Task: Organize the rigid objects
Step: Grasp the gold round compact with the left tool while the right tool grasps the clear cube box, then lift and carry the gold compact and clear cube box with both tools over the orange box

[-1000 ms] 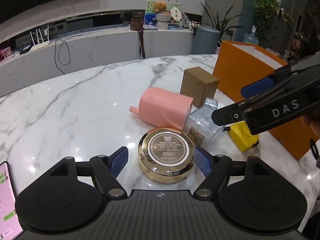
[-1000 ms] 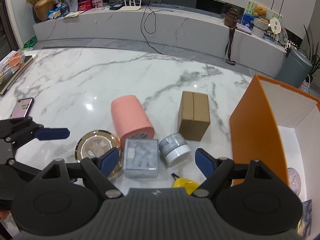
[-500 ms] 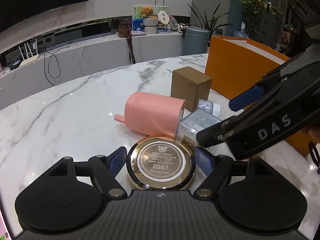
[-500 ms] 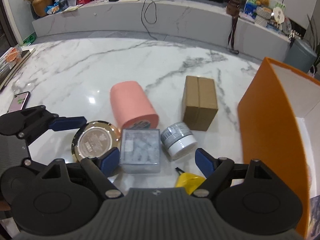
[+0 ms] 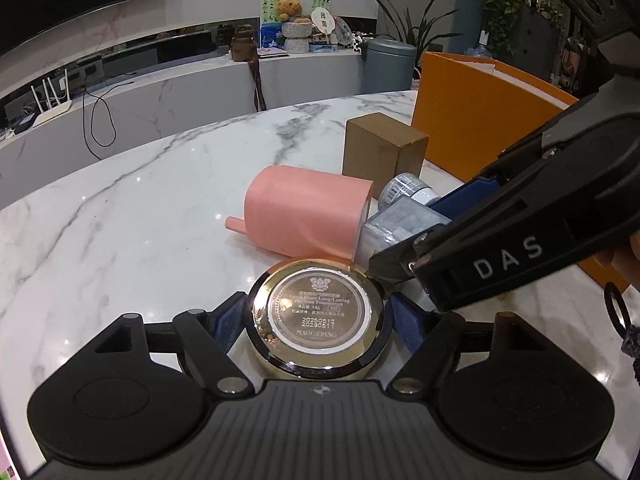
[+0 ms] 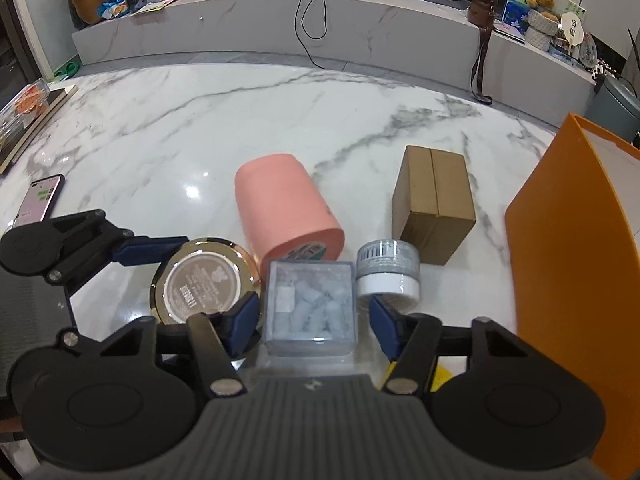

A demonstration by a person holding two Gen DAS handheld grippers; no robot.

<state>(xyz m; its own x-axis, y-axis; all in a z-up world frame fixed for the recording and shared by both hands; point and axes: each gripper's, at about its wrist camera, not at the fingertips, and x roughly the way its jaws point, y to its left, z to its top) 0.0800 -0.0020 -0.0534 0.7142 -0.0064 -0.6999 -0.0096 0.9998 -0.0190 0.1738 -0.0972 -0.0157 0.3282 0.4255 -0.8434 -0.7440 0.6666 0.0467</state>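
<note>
Since the earlier frame both grippers have come down closer to their targets, and the right gripper (image 6: 314, 316) now has narrowed jaws that are closing around the clear square box (image 6: 311, 308). That box sits between the blue pads at lower centre of the right wrist view; the left pad is at its side, the right pad a sliver apart, so no firm grip shows yet. The gripper tilts steeply down at the marble table (image 6: 200, 120).

In the left wrist view the left gripper (image 5: 318, 322) is spread wide, angled down, with the gold round compact (image 5: 318, 316) between its pads at lower centre; contact cannot be told. A fingertip of the person (image 5: 636, 244) shows at the right edge.

Just beyond lie the pink cylinder (image 6: 284, 212) on its side, the small grey jar (image 6: 388, 270), the brown carton (image 6: 434, 216) and, at right, the orange box (image 6: 568, 260). A phone (image 6: 38, 200) lies at left.
</note>
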